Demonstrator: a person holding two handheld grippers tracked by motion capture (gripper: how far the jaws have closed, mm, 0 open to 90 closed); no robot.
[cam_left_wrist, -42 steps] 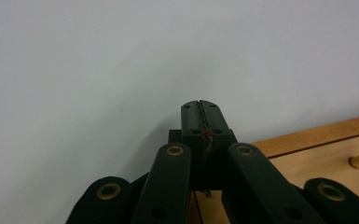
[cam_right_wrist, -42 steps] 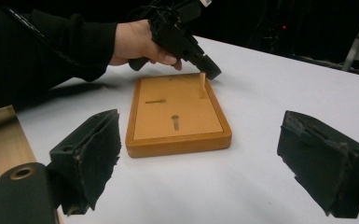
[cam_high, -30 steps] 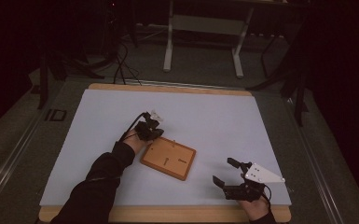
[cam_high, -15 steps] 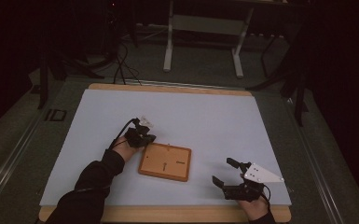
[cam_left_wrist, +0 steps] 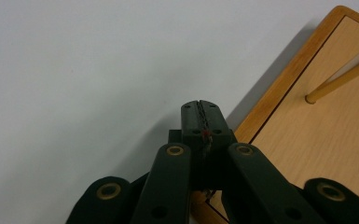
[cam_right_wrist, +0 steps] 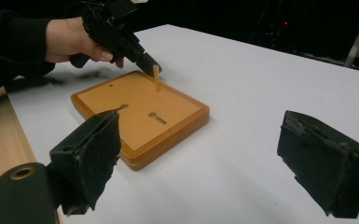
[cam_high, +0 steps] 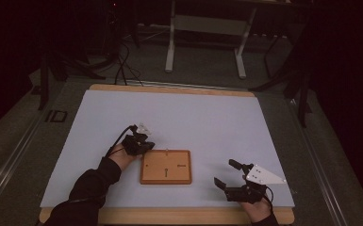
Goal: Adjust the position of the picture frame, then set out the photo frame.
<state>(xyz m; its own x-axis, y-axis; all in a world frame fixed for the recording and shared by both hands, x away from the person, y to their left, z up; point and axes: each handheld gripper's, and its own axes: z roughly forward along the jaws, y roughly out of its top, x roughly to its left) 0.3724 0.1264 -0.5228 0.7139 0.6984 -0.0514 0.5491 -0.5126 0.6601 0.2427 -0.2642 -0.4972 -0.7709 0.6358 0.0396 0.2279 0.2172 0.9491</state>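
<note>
My left gripper (cam_high: 144, 143) is clenched on nothing, touching the far-left corner of the wooden board (cam_high: 166, 166) mid-worktop. Its long side runs left-right. Right gripper (cam_high: 230, 174), released, sits well right, so left's nearer.

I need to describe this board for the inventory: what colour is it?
The board is light orange-tan wood with a darker brown rim, best seen in the right gripper view.

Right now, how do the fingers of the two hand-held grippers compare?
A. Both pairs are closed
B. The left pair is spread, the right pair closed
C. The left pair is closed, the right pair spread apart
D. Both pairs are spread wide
C: the left gripper has its fingers pressed together beside the flat square wooden board, while the right gripper shows a wide gap between its fingers.
</note>
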